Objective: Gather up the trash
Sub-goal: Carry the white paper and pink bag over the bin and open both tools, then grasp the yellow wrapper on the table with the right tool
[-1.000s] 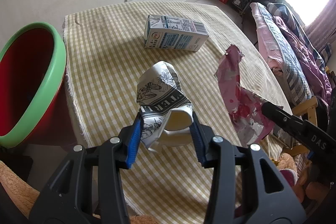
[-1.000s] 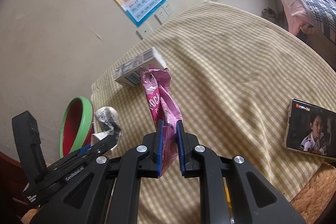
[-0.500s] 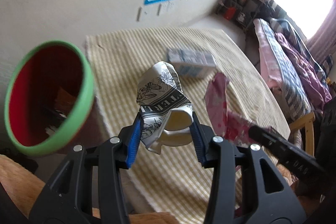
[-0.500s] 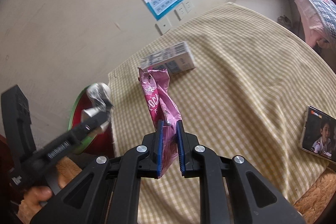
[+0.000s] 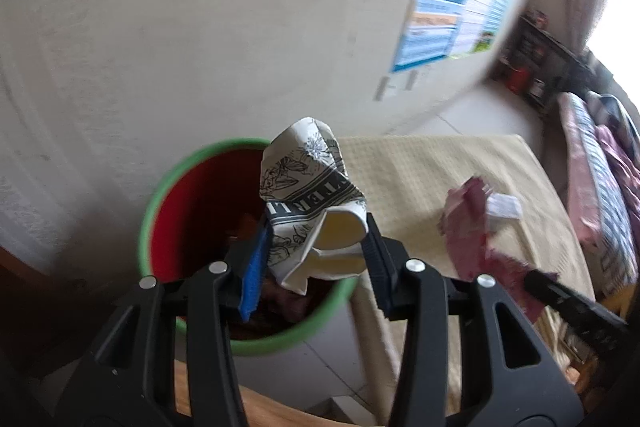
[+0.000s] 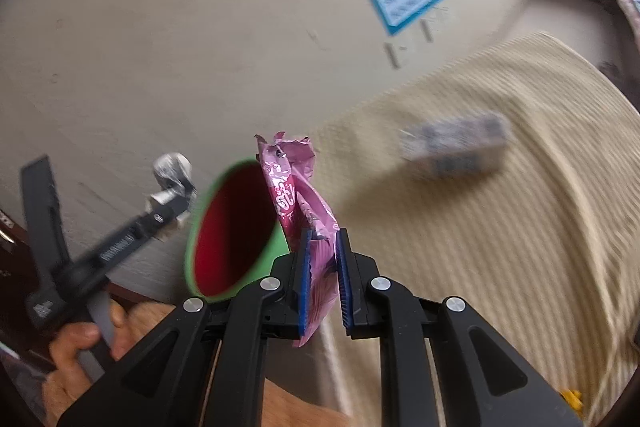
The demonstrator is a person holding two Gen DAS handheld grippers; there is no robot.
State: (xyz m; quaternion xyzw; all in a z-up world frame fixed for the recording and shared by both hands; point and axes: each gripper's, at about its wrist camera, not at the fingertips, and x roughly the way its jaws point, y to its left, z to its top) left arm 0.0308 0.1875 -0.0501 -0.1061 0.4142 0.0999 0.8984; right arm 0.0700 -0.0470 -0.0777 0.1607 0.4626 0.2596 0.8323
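Bin (image 5: pixel 168 211) first, on the left of my left camera's view — red inside with a green rim, standing on the floor beside the table edge, with dark scraps lying in its bottom. My left gripper (image 5: pixel 314 251) hangs right over its mouth, clamped on a crushed paper cup (image 5: pixel 308 195) with black-and-white print; the cup fills the gap between the blue pad and the black one, and its crumpled top sticks up above the fingers. To the right of that lies the table (image 5: pixel 420 179) under its yellow checked cloth. Further right, the pink wrapper (image 5: pixel 472 227) shows in the tip of my other gripper, blurred, above the cloth. From my right camera, my left hand (image 6: pixel 80 351) is at the far left, wrapped round the handle of its gripper, whose cup end reaches up toward the bin's far side. The bin's opening comes next, tilted toward me. In the middle, my right gripper (image 6: pixel 322 283) is closed tight on the pink wrapper — the blue pads pinch its lower part, the torn top stands up in front of the bin's rim, and a corner hangs below the pads. Off to the right, a carton (image 6: pixel 454 147) lies on its side on the cloth, well apart from both grippers, too blurred to read.
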